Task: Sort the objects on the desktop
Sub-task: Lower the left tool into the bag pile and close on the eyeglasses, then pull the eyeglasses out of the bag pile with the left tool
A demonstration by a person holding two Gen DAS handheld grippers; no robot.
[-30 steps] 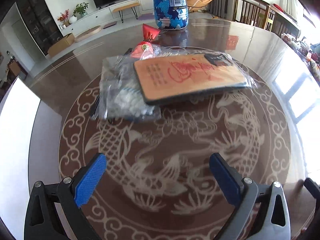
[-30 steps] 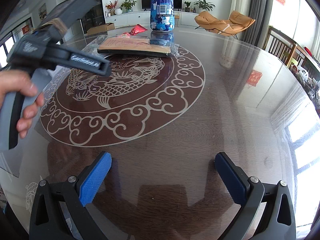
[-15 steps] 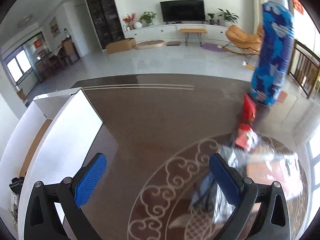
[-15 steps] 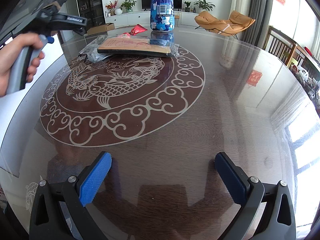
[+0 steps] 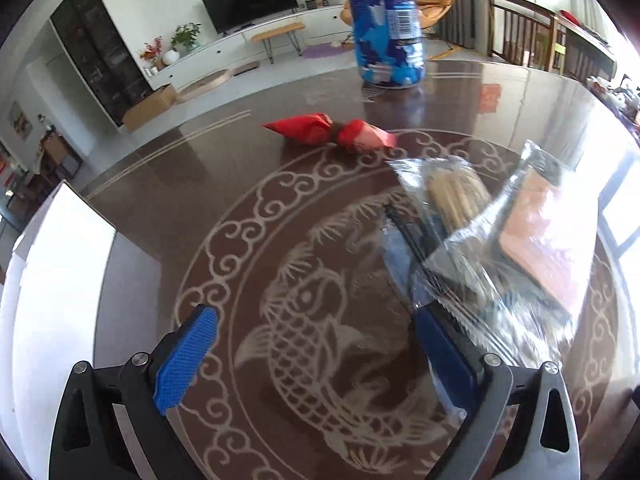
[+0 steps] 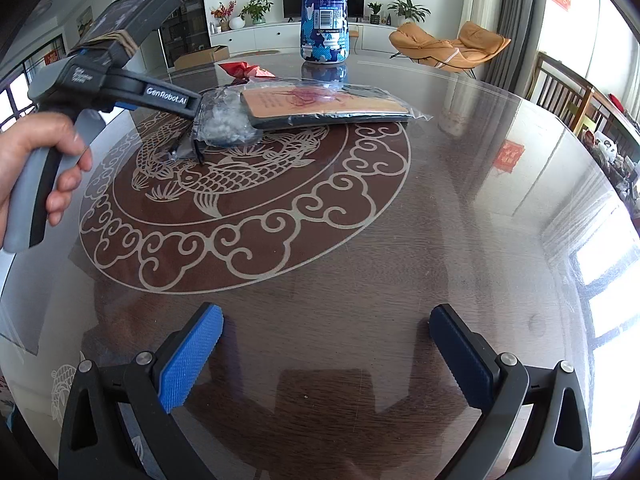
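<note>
Round tabletop (image 6: 460, 208), glossy. Blue bottle (image 6: 325, 12) upright at far edge, top cut off. Flat packet (image 6: 324, 106) in clear wrap at centre; red wrapper (image 5: 332, 133) behind it. Left gripper (image 5: 316, 354) fingers spread, right finger touching the wrap; contents blurred. Right gripper (image 6: 326, 354) fingers spread, empty. Only right view shows the hand (image 6: 36, 168).

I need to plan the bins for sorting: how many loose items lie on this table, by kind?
Blue patterned bottle: 1
Red wrapped packet: 1
Clear bag of small parts: 1
Plastic-wrapped flat tan item: 1
Total: 4
</note>
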